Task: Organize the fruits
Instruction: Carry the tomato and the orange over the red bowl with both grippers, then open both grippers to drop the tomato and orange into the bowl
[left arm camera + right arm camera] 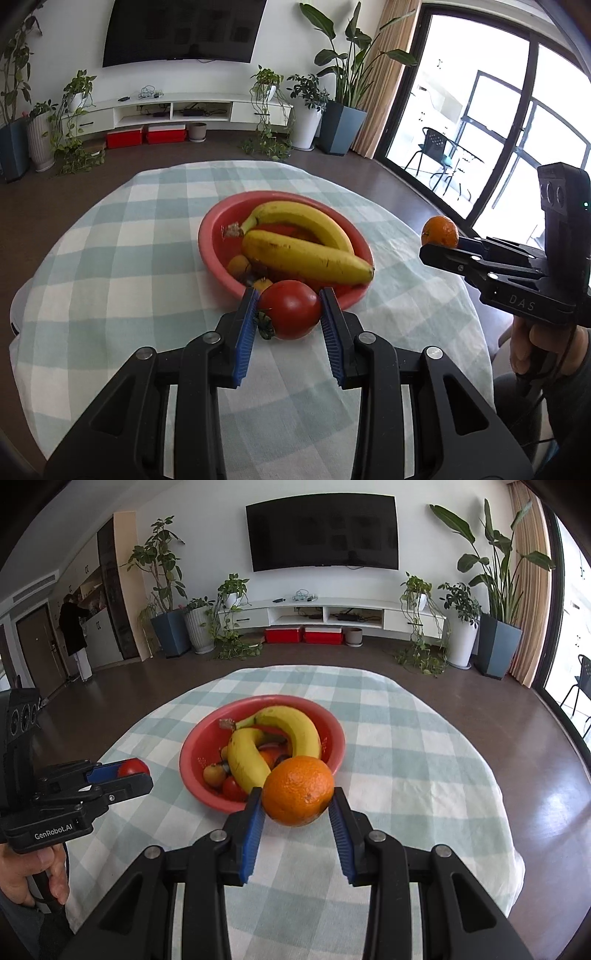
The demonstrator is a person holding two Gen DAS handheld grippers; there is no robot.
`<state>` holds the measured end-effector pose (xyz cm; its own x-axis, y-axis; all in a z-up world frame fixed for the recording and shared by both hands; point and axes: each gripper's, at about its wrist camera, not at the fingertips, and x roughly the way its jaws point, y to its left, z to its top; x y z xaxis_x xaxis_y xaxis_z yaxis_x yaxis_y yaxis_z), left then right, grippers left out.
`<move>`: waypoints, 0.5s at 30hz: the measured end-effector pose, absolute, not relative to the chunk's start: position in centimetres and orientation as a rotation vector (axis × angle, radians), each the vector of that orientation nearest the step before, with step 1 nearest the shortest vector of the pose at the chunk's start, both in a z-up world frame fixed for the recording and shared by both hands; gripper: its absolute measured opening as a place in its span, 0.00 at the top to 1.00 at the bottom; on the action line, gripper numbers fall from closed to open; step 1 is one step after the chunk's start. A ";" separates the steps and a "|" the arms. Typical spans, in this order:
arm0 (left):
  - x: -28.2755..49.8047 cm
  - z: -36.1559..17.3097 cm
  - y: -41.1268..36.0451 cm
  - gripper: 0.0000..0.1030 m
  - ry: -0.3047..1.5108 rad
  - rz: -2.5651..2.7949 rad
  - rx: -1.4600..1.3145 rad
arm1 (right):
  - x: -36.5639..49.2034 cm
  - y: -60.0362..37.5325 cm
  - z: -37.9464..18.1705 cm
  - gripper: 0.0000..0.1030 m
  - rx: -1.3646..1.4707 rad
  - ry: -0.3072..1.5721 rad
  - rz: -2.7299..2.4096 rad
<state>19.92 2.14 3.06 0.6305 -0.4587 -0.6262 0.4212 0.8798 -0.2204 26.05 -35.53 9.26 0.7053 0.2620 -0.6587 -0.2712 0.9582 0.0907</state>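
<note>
Left gripper (289, 309) pinches the tomato (290, 309) and right gripper (297, 800) pinches the orange (298, 790), both held above the checked tablecloth (406, 775) just short of the red bowl (214, 236), where two bananas (303, 254) cover most of the space; only the right view shows small fruits (221, 775) under them.

Bright daylight pours in from the glass doors (491, 122) at two o'clock, blown out white. The floor (554, 794) shows glare at three o'clock. Both views stay sharp centrally, bending strongly toward dark corners.
</note>
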 end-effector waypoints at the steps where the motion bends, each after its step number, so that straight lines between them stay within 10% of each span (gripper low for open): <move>1: 20.7 3.4 1.9 0.70 0.728 -0.501 -0.041 | 26.7 -35.4 9.5 0.63 -0.018 0.730 0.299; 15: 28.7 0.9 1.5 0.70 0.750 -0.452 -0.016 | 35.0 -31.5 7.1 0.63 -0.104 0.825 0.332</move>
